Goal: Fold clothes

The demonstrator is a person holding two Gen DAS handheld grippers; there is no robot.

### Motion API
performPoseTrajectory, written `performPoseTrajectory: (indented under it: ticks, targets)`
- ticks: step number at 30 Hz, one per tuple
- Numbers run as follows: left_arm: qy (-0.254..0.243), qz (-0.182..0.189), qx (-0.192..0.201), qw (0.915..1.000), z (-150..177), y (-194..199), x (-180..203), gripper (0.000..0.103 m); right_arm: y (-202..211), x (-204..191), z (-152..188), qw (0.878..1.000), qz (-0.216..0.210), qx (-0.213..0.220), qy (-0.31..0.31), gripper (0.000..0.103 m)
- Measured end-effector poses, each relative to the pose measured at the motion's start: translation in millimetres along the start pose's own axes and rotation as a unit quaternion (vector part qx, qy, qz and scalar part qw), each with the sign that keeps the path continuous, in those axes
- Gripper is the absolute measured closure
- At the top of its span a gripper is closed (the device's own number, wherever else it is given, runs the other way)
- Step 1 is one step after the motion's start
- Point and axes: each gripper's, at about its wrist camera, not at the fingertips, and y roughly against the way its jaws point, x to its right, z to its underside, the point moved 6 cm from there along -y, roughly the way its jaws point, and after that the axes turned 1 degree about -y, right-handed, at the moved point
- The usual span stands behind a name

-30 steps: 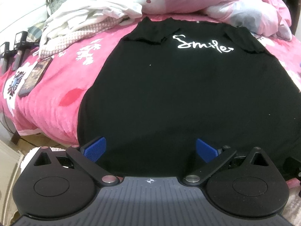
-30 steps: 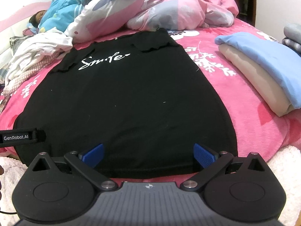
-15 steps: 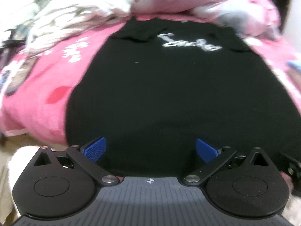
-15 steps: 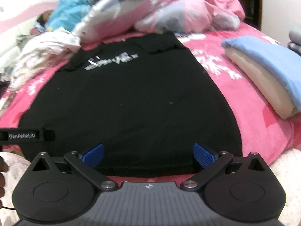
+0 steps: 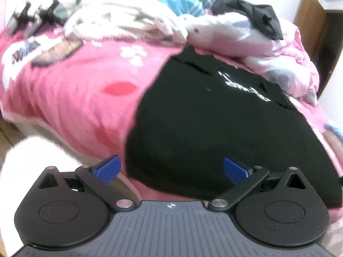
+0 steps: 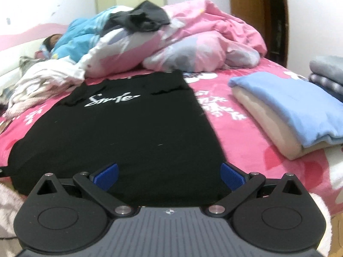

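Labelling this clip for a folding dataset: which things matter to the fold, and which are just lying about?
In the job: black T-shirt, left gripper, right gripper.

Lying about: blue and beige folded stack, pink duvet, white clothes heap, dark garment.

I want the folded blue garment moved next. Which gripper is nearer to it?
Right. The right gripper sits at the black shirt's hem, the folded blue garment just beyond; the left gripper is farther away.
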Motion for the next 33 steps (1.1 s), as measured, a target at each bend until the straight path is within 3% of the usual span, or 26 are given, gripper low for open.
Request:
performPoseTrajectory:
  ticks: [2,6,8,13,24,25,29,33]
  targets:
    - [-0.018,-0.007,0.002,0.9998,-1.6,-7.8,-6.3,0.001,-6.3,13.4,-3.7,1.000,0.011,-0.004,-0.009,0.000]
    - [-0.022,0.007,-0.010,0.9997,-0.1,-21.0,-16.6,0.009,-30.9,38.5,-10.2,0.997,0.029,-0.060,-0.039,0.000]
    - [-0.017,0.021,-0.024,0.9993,2.6,-27.8,-20.3,0.023,-36.9,45.6,-11.5,0.996,0.013,-0.065,-0.062,0.001]
    - [-0.013,0.056,-0.030,0.9979,4.8,-36.0,-25.6,0.030,-51.7,63.3,-15.1,0.990,-0.026,-0.078,-0.119,0.005]
    - [0.018,0.145,-0.045,0.9883,9.0,-34.8,-37.3,0.062,-39.6,78.3,-7.9,0.978,-0.067,-0.097,-0.172,0.039]
    - [0.019,0.147,-0.047,0.9878,9.5,-34.9,-38.1,0.063,-36.9,78.9,-6.2,0.976,-0.074,-0.100,-0.177,0.048]
    - [0.012,0.149,-0.047,0.9876,10.9,-34.8,-37.8,0.068,-30.3,85.8,2.4,0.969,-0.086,-0.112,-0.201,0.064]
    - [-0.003,0.145,-0.042,0.9885,11.4,-32.2,-34.8,0.082,-26.4,93.4,12.8,0.961,-0.095,-0.124,-0.228,0.071]
